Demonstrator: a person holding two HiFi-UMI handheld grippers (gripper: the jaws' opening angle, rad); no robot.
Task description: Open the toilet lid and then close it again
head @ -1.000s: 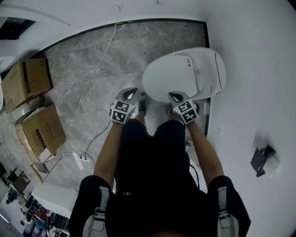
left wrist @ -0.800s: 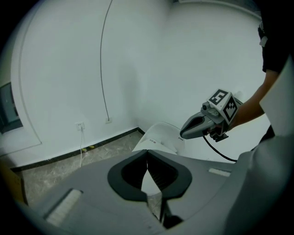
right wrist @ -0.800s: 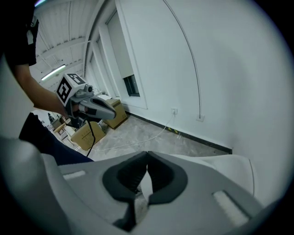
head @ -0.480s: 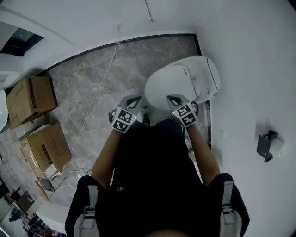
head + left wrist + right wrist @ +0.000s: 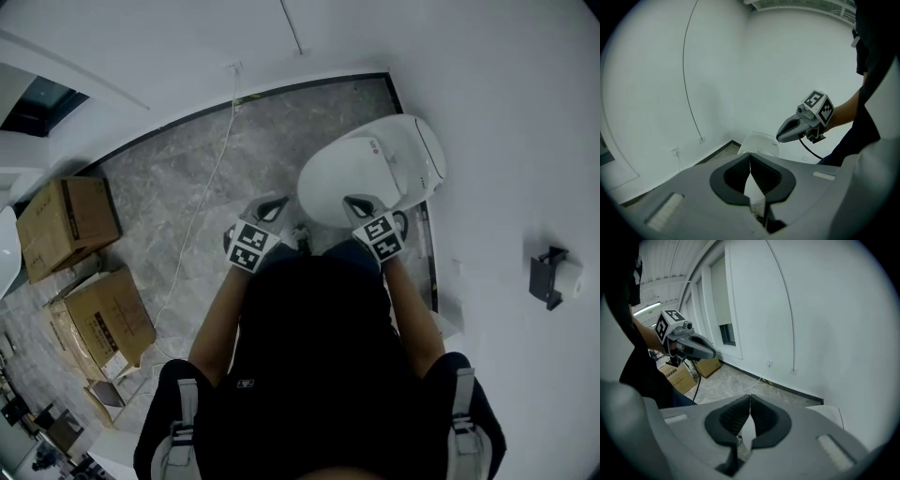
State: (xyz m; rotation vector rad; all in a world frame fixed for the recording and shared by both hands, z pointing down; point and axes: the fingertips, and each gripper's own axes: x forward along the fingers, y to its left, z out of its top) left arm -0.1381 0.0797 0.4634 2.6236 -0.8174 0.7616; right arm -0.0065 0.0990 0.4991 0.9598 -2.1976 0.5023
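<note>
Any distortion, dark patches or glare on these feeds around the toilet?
Head view: strong fisheye bend; the person's dark torso is underexposed; the white oval toilet lid shows without glare. Left gripper view: black round vignette, dim grey cast, lid half hidden behind the left gripper. Right gripper view: same vignette, evenly lit, right gripper sharp.

The person is wearing a black top [image 5: 309, 375] with grey shoulder straps [image 5: 187, 417] — the grey left gripper [image 5: 272, 202] and right gripper [image 5: 354, 201] are bearing black-and-white marker cubes [image 5: 250, 246].
</note>
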